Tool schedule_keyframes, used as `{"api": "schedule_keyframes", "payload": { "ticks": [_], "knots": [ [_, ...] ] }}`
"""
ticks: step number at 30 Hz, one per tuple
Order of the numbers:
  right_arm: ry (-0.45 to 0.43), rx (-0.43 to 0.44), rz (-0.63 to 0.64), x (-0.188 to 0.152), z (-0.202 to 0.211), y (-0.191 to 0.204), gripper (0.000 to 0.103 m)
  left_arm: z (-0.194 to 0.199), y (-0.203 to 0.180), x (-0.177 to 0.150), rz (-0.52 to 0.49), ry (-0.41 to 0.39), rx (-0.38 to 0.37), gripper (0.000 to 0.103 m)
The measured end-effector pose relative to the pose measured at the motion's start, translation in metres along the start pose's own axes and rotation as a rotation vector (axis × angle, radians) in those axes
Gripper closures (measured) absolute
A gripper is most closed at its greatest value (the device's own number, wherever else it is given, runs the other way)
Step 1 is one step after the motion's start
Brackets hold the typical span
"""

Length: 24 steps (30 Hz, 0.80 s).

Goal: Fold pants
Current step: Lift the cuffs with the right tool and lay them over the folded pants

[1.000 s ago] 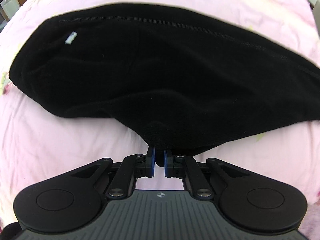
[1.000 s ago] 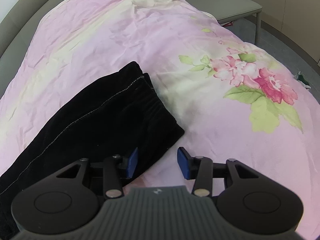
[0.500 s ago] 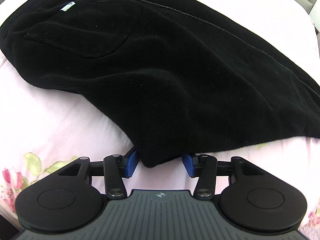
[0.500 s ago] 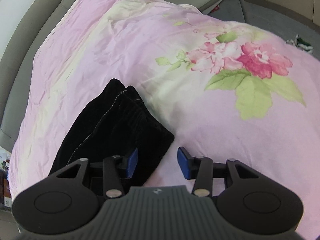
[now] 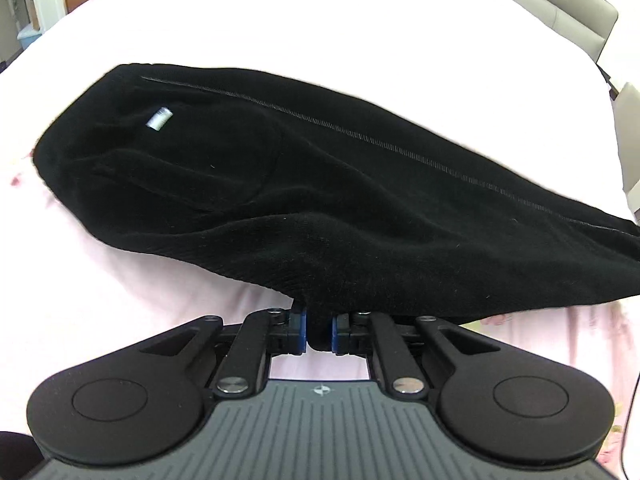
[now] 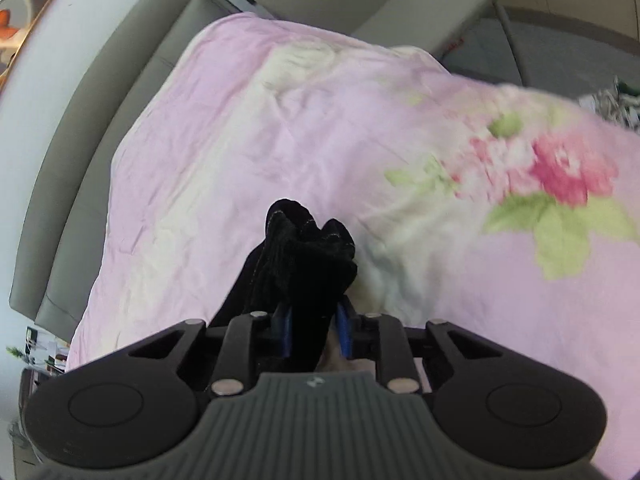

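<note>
Since half a second ago your left tool (image 5: 319,330) has closed from wide open onto the near edge of the black pants (image 5: 328,208), and its blue pads now pinch a small nub of fabric with almost no gap between them. From your left wrist, the pants spread broadly across the bed (image 5: 280,24), waistband end at the left with a small pale label (image 5: 158,119), a stitched side seam running diagonally to the right, and a curved pocket outline below the label. Their near hem lifts off the cover where you grip it, leaving shadow under the fold. Open bed lies beyond the far edge and along the left side; at the right the cloth runs out of view. Knit looks soft, ribbed and thick. Far left holds a cabinet (image 5: 48,0), and a grey padded headboard (image 5: 576,12) curves at upper right. From your right wrist, your right tool (image 6: 314,330) has just been closing too, and its pads now press on a bunched leg end of the pants (image 6: 304,256), which stands up in crumpled folds above the fingers. Around it the bedcover (image 6: 240,128) is pink and cream with a large rose print (image 6: 560,172), wrinkled, with wide free room ahead and to the right. Grey upholstered padding borders the bed at left; a framed picture (image 6: 24,4) hangs on the wall.
</note>
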State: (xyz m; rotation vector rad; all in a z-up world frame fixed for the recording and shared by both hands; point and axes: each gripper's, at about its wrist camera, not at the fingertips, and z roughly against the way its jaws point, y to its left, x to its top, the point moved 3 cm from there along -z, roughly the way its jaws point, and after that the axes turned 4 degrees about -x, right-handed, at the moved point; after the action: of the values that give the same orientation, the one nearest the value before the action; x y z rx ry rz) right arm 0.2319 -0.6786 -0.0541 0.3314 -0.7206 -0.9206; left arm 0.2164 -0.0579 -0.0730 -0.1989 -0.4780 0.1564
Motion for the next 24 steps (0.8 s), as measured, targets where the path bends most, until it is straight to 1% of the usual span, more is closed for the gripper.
{"api": "schedule_keyframes", "payload": {
  "ticks": [2,4,5,7,9,11,12,16,18,20,21,23,24],
  "knots": [
    [-0.017,-0.025,0.013,0.006,0.015,0.009,0.086,0.002,0.004,0.005,0.026,0.048,-0.007,0.092],
    [-0.018,-0.050,-0.016,0.007,0.024,0.004,0.087,0.001,0.007,-0.003,0.035,0.097,-0.011,0.092],
    [-0.009,-0.080,-0.031,0.002,0.027,-0.006,0.087,-0.003,0.008,-0.008,0.032,0.119,-0.009,0.092],
    [0.023,-0.140,-0.033,-0.007,0.019,-0.023,0.087,-0.017,0.008,-0.022,0.018,0.149,0.007,0.092],
    [0.071,-0.201,-0.081,-0.026,0.009,-0.060,0.087,-0.041,0.008,-0.031,0.002,0.188,0.036,0.092],
    [0.093,-0.217,-0.120,-0.041,-0.004,-0.084,0.087,-0.060,0.013,-0.037,-0.016,0.223,0.063,0.092],
    [0.090,-0.212,-0.125,-0.046,-0.009,-0.091,0.087,-0.067,0.015,-0.040,-0.022,0.239,0.069,0.092],
    [0.084,-0.219,-0.099,-0.050,-0.021,-0.093,0.086,-0.099,0.018,-0.043,-0.020,0.267,0.087,0.092],
    [0.091,-0.230,-0.098,-0.049,-0.022,-0.091,0.086,-0.105,0.012,-0.043,-0.063,0.279,0.103,0.091],
    [0.098,-0.234,-0.085,-0.045,-0.020,-0.087,0.086,-0.102,0.004,-0.041,-0.153,0.290,0.123,0.080],
    [0.101,-0.234,-0.074,-0.043,-0.017,-0.085,0.086,-0.098,0.002,-0.040,-0.185,0.291,0.117,0.077],
    [0.101,-0.231,-0.047,-0.041,-0.012,-0.078,0.085,-0.089,0.001,-0.037,-0.238,0.304,0.120,0.054],
    [0.095,-0.227,-0.013,-0.039,-0.007,-0.071,0.085,-0.084,0.001,-0.037,-0.266,0.312,0.114,0.052]
  ]
}}
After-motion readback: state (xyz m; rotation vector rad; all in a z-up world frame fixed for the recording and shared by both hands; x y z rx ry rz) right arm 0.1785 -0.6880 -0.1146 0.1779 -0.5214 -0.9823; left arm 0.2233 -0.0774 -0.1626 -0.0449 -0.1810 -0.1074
